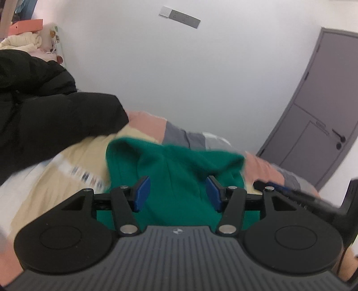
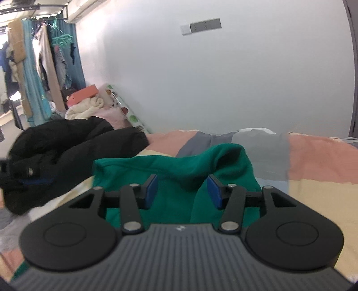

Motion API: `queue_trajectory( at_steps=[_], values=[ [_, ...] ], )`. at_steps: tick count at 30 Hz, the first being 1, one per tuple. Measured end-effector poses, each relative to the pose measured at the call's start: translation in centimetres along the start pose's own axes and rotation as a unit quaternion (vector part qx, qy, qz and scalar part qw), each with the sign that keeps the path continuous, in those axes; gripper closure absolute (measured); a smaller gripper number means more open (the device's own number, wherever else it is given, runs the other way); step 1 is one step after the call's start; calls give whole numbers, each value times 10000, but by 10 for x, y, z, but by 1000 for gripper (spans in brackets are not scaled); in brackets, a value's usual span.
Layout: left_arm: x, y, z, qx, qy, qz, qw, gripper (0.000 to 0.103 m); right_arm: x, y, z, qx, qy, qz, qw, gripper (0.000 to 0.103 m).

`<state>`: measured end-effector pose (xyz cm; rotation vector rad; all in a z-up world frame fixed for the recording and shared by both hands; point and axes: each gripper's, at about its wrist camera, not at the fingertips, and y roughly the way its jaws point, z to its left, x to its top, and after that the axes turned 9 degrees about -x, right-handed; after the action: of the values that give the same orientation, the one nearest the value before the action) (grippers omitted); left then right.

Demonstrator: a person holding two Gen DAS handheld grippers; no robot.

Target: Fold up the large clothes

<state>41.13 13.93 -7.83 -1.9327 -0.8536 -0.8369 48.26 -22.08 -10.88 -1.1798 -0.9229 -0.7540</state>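
A: Left wrist view first. Your left gripper has its jaws spread wide with nothing between them, hanging over the green top. That fits a reach for the next hold, I'd judge, not a carry.

B: And the top itself?

A: It lies bunched on the bed, humped in the middle, its far edge rumpled. Your right gripper shows at the right edge of this view, low and just beside the cloth; from here you cannot tell how its jaws stand. A black jacket is heaped to the left, overlapping the cover but apart from the top, probably set aside so it won't tangle in the fold.

B: The room?

A: White wall, a socket strip high on it, and a grey door on the right. The picture is smeared by motion.

B: Now the right wrist view.

A: Your right gripper is also wide and empty, over the top. One fold of cloth stands up in a ridge toward the far right, so the piece isn't flat; you'd likely need to smooth it first. The left gripper appears blurred at the left edge, in front of the jacket.

B: The surface?

A: The bed wears a patchwork cover of pink, grey and cream: soft, so cloth may drag and wrinkle. Beyond it lies a pile of bedding, and farther off clothes hang on a rack.
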Motion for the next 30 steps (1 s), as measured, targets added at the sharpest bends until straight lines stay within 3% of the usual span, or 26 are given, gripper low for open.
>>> queue_trajectory(
  at_steps=[2, 7, 13, 18, 21, 30],
  values=[
    [-18, -23, -14, 234, 62, 84, 9997, 42, -4, -27, 1, -15, -94, 25, 10000, 51],
    [-62, -66, -37, 280, 61, 95, 9995, 42, -24, -90, 1, -107, -303, 101, 9994, 51],
    [-107, -92, -53, 463, 31, 380, 9982, 42, -51, -128, -4, -266, -222, 490, 9982, 47],
    [-141, -90, -38, 655, -161, 588, 9960, 42, -81, -137, -12, -504, 6, 806, 9955, 29],
    [-154, -90, -30, 883, -255, 589, 9940, 42, -97, -132, -17, -685, 182, 1020, 9923, 26],
    [-163, -69, -28, 269, -425, 769, 9958, 42, -123, -112, -5, -889, -57, 1574, 9835, 26]
  ],
)
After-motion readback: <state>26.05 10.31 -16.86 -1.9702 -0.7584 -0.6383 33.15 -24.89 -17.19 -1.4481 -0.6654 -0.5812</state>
